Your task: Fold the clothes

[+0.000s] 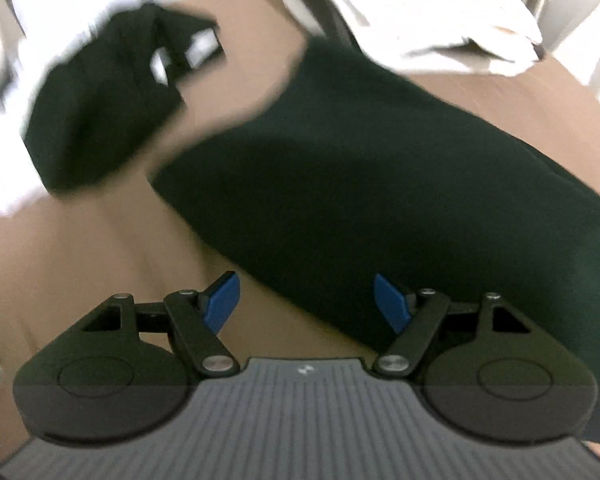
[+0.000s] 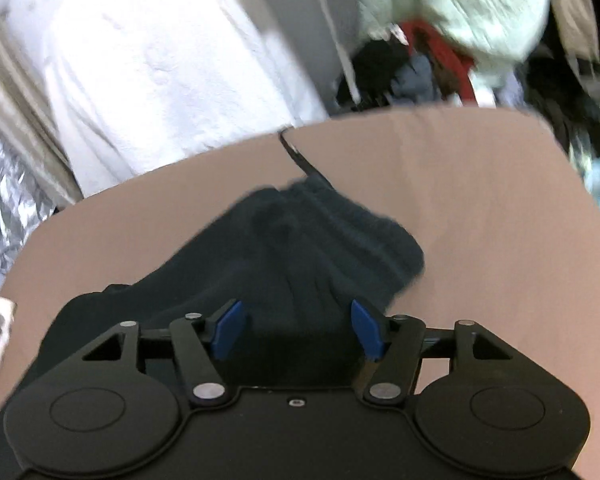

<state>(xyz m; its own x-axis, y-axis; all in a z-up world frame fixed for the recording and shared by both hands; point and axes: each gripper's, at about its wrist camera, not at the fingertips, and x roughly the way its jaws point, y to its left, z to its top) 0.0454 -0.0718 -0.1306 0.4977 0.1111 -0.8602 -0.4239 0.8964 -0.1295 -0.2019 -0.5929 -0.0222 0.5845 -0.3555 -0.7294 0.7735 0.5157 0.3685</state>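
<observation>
Your left gripper stands spread, blue pads apart with nothing pinched; beneath the gap lie bare tan table and the near edge of the dark green garment. That garment lies flat across the table, running away to the right. Beyond it, to the left, a second dark piece lies crumpled against white cloth.

Your right gripper is likewise spread and grips nothing; the dark garment's bunched end lies under and ahead of its pads. Past the table edge you see a white sheet and a blurred heap of mixed clothes.
</observation>
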